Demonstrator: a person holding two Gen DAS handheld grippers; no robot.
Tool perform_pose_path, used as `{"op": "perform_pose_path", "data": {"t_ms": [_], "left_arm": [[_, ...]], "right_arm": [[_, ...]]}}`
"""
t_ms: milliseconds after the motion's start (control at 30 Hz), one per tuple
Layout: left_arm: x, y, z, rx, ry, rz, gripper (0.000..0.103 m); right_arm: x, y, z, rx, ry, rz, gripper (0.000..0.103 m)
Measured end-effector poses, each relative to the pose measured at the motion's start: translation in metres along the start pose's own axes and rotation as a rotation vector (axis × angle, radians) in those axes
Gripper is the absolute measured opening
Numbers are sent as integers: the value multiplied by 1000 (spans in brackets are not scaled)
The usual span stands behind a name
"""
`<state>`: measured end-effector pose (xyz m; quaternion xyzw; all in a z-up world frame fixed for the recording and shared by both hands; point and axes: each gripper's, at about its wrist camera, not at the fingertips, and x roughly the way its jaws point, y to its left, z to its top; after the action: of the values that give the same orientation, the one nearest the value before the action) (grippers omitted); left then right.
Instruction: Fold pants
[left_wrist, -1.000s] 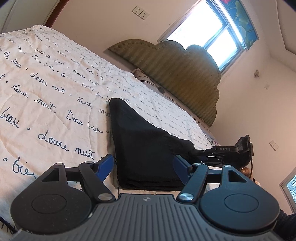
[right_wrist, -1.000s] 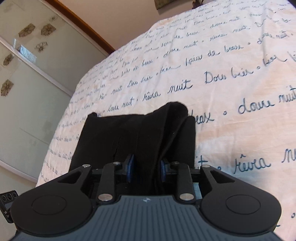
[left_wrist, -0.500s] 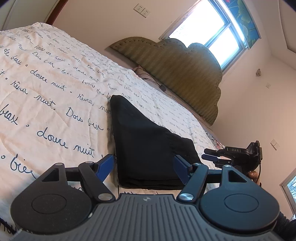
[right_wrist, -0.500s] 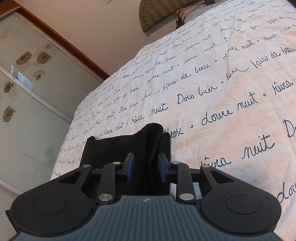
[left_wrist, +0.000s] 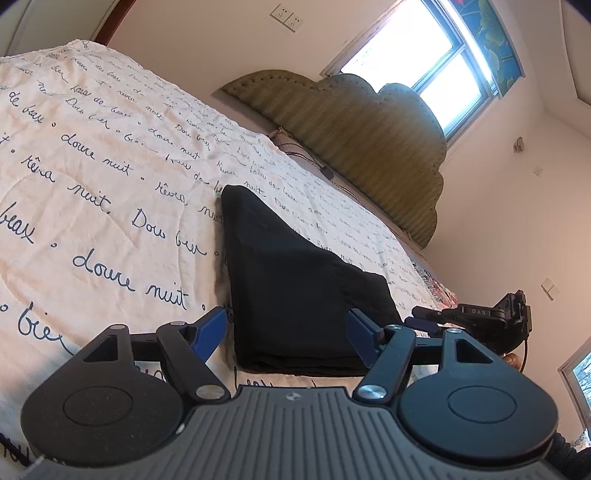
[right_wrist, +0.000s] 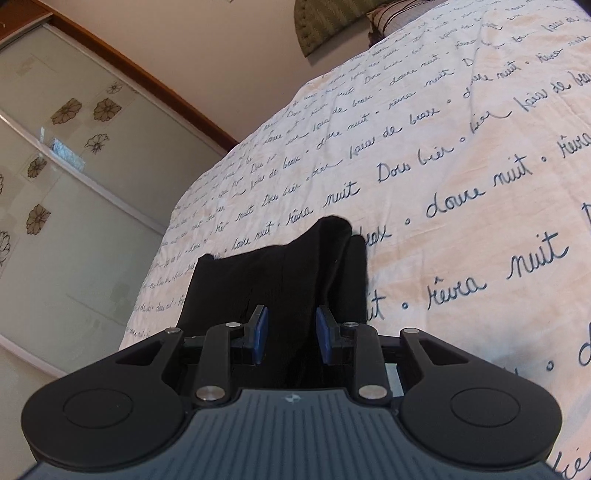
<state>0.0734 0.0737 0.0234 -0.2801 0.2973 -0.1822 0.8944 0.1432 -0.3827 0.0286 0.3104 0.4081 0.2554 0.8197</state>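
Black pants lie folded into a compact stack on the white bedspread with its blue script. My left gripper is open and wide, its blue pads flanking the stack's near edge without touching it. My right gripper hovers just off the stack's right edge with a small gap to the cloth. In the right wrist view the right gripper keeps its pads a narrow gap apart, and the pants lie just beyond them. Nothing is pinched.
An olive padded headboard and a bright window stand at the far end of the bed. Sliding wardrobe doors with flower prints run along the bed's other side. A striped pillow rests by the headboard.
The right gripper has drawn back from the pants' right edge, where its fingers were in the cloth a second ago. The left gripper has kept still.
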Motion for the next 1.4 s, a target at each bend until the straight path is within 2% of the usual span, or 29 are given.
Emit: {"op": "perform_pose_path", "data": {"t_ms": [167,267,433,533,633,733,800,833,900,1000,1100,1233,1367,1400], "left_arm": [[5,1,-1,-22,9,-8,72],[11,5,-1,-55,22,-20,72],[33,15,-1,-168,67,-54,73],[46,21,3,-233,71,-49,76],[57,35,6,-347,100,-44,76],[64,37,7,-351,112,-25,77],[66,31,7,-322,119,-11,77],[67,28,6,-311,125,-5,77],[69,25,6,-288,152,-12,72],[73,20,4,-238,179,26,65],[74,22,2,-249,173,19,64],[74,22,2,-242,180,27,59],[75,25,2,-256,204,56,35],[75,24,2,-254,210,70,32]], "right_arm": [[4,0,-9,-9,43,-5,27],[2,0,-13,-6,60,23,27],[10,1,-18,-5,93,28,29],[19,-1,-19,7,119,29,29],[22,5,-18,-17,127,23,29],[29,7,-19,-37,145,6,29],[34,7,-20,-48,170,-9,22],[35,7,-19,-49,174,-17,9],[29,8,-16,-47,148,-4,7],[17,6,-10,-50,105,-5,7],[28,-8,-14,-20,148,-43,7],[28,-15,-21,11,129,-11,7],[27,-21,-22,30,121,7,7],[27,-22,-23,30,118,8,7]]}}
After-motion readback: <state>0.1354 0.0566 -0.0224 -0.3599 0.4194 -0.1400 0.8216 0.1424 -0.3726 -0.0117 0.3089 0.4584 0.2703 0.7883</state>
